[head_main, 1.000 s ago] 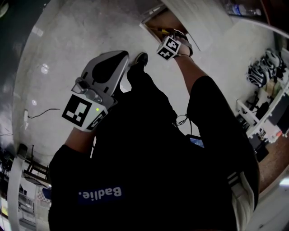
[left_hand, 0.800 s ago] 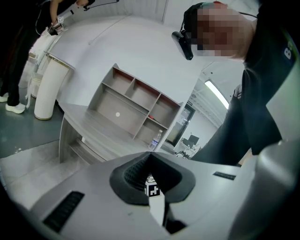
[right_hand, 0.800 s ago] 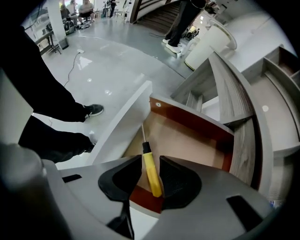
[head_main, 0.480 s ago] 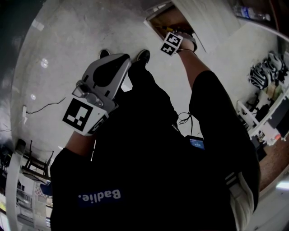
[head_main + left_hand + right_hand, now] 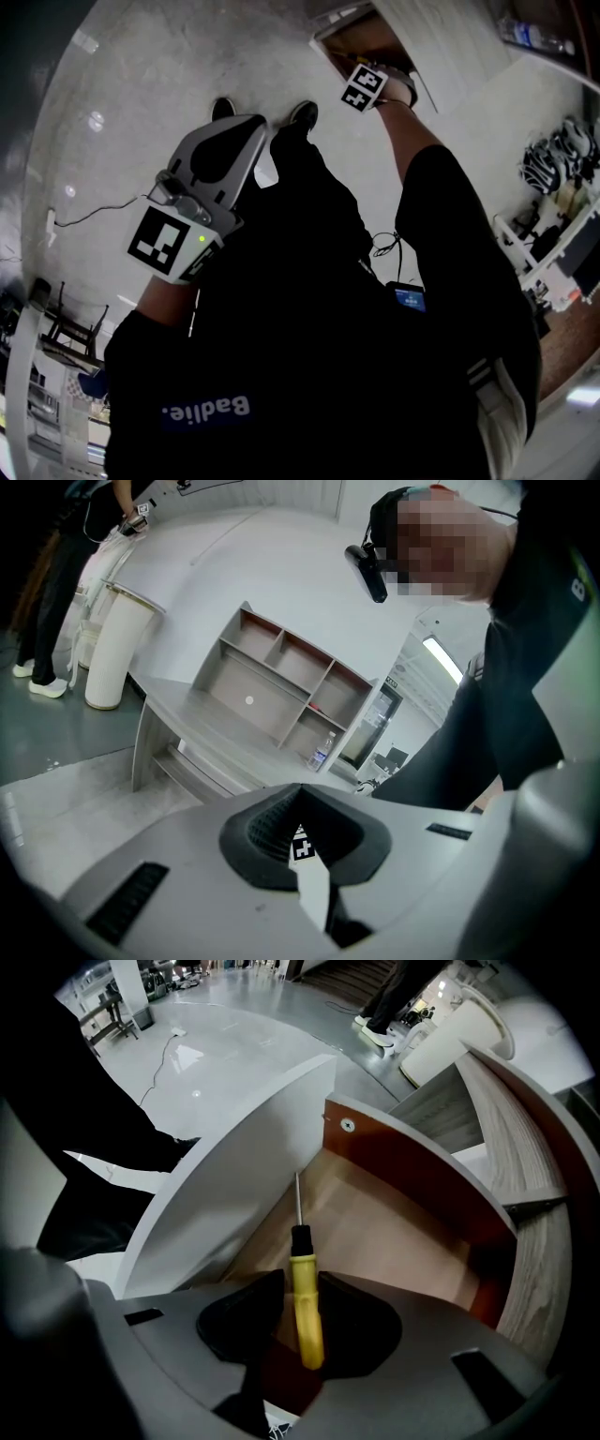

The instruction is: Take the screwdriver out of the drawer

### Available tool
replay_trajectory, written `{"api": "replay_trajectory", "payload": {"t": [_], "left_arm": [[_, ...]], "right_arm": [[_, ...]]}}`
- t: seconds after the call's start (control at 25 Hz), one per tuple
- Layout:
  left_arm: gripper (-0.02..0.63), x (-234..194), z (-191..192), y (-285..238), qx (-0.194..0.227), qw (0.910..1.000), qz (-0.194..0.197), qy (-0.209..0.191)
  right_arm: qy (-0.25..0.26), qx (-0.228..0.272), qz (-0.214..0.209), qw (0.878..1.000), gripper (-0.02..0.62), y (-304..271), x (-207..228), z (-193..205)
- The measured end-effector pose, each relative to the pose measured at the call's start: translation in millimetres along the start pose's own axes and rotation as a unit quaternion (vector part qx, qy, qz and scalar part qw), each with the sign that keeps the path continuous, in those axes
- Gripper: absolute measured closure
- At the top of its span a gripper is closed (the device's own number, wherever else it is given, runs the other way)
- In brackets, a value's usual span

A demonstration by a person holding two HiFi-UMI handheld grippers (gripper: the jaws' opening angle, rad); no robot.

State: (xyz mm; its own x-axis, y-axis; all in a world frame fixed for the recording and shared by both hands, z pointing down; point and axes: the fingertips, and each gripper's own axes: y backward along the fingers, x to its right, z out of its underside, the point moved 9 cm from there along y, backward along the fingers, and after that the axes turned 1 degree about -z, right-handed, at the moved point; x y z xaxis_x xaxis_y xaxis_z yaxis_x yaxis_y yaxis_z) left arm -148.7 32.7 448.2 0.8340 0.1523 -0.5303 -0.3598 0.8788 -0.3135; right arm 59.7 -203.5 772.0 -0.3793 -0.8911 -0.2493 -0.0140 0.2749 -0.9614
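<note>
The drawer (image 5: 330, 36) stands open at the top of the head view, its pale wooden bottom (image 5: 384, 1232) showing behind a white front panel (image 5: 234, 1180). My right gripper (image 5: 364, 84) reaches into it. In the right gripper view the screwdriver (image 5: 306, 1312), with a yellow handle and a thin metal shaft pointing away, lies between the jaws of the right gripper (image 5: 302, 1290), which is shut on the handle. My left gripper (image 5: 261, 122) is held near the person's chest, away from the drawer. The left gripper (image 5: 300, 794) is shut, with nothing in it.
The person's dark body and shoes (image 5: 302, 112) fill the middle of the head view. A cable (image 5: 84, 214) lies on the grey floor at left; cluttered shelves (image 5: 553, 234) stand at right. The left gripper view shows a grey desk with cubbies (image 5: 272, 682), a bottle (image 5: 322, 752) and a white bin (image 5: 117, 649).
My right gripper has stayed at the drawer, shifting slightly up and right in the view along with the drawer. The left gripper has barely moved.
</note>
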Motion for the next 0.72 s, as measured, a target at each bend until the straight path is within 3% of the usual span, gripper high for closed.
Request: {"api": "replay_trajectory", "payload": {"t": [0.12,0.36,0.6,0.72], "left_arm": [[0.607,3,0,8,0.001,1.0000,0.003,0.002],[0.607,10,-6,12,0.006,1.0000,0.007,-0.002],[0.607,20,-19,16,0.019,0.9996,0.020,-0.007],[0.607,26,-29,15,0.027,0.9991,0.030,-0.015]], "right_arm": [[0.002,0.002,0.002,1.000,0.497,6,1,-5],[-0.023,0.012,-0.001,1.000,0.497,22,9,-8],[-0.069,0.048,0.008,0.996,0.497,56,10,-7],[-0.118,0.076,0.013,0.990,0.497,78,16,-5]]}}
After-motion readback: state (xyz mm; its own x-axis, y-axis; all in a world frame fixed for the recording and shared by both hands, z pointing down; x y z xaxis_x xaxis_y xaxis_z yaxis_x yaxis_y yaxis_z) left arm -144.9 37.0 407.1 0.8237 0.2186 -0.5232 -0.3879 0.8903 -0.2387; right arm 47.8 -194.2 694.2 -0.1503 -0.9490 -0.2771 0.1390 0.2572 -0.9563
